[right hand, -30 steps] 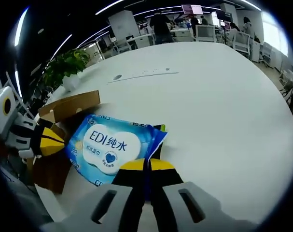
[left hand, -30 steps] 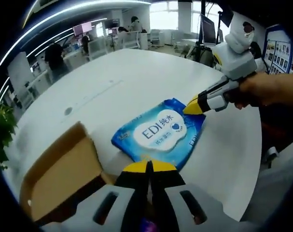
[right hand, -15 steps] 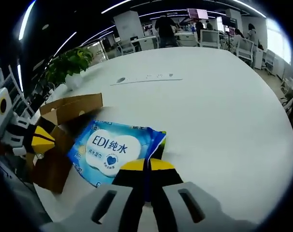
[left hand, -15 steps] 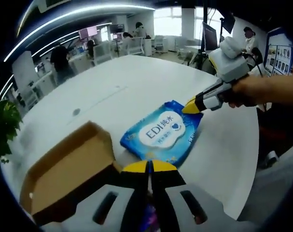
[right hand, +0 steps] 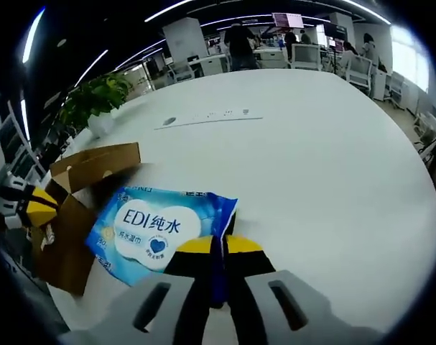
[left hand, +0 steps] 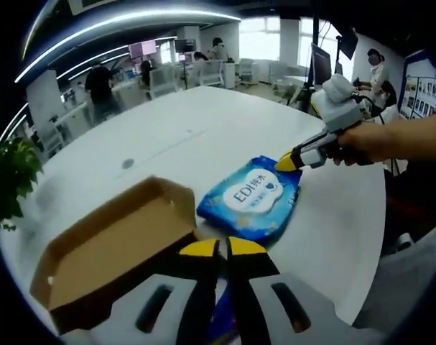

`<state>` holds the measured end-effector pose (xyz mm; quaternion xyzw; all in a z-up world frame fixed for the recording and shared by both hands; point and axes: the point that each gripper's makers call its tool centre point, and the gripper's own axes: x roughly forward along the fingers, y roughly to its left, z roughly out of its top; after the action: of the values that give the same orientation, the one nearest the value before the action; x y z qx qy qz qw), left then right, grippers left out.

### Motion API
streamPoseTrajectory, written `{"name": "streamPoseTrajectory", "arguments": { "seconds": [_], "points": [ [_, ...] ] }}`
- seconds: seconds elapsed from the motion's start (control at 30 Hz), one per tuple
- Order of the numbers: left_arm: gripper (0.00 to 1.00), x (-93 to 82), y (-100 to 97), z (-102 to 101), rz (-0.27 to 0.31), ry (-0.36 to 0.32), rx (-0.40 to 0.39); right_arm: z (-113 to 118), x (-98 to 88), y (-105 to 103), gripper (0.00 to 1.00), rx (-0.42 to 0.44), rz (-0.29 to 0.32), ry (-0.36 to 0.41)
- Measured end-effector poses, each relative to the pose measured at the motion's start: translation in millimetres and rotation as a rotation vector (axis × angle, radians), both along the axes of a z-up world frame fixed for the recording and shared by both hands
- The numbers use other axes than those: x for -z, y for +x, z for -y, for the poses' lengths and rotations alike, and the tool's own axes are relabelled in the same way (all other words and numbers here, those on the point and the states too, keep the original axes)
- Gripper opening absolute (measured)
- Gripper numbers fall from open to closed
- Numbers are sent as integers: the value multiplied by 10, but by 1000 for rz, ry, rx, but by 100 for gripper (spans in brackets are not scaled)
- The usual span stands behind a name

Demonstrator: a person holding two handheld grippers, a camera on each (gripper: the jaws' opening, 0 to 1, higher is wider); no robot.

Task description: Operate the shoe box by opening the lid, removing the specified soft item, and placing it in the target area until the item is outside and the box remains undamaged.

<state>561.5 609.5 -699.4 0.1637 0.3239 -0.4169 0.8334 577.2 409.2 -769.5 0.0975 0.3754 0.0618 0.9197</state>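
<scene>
A blue wet-wipes pack [left hand: 250,198] [right hand: 153,226] lies on the white table [left hand: 203,122] just right of the open brown shoe box [left hand: 110,251] [right hand: 95,164]. My right gripper [right hand: 218,244] is shut on one corner of the pack; in the left gripper view it comes in from the right [left hand: 284,163], held by a hand [left hand: 390,140]. My left gripper [left hand: 223,248] hovers over the box's near corner, its yellow tips a narrow gap apart with nothing between them. In the right gripper view it sits at the far left [right hand: 38,208] beside a box flap, apart from the pack.
A potted plant [left hand: 6,180] [right hand: 95,97] stands at the table's edge near the box. A small round disc [left hand: 128,164] [right hand: 169,121] is set into the tabletop. Desks, chairs and people are in the office beyond the broad white table [right hand: 311,158].
My left gripper has drawn back from the pack toward the box, and its tips have parted slightly. The right gripper has kept its hold on the pack's corner.
</scene>
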Motion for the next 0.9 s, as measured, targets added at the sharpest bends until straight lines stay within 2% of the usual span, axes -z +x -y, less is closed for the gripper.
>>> {"name": "streamPoseTrajectory", "arguments": {
  "seconds": [0.07, 0.4, 0.9],
  "points": [
    [3, -8, 4, -30, 1, 0, -5, -4, -4, -8, 5, 14, -3, 17],
    [7, -25, 30, -292, 0, -7, -49, -17, -13, -103, 9, 7, -15, 8],
    [10, -23, 40, -831, 3, 1, -131, -95, -19, -283, 10, 0, -29, 10]
  ]
}}
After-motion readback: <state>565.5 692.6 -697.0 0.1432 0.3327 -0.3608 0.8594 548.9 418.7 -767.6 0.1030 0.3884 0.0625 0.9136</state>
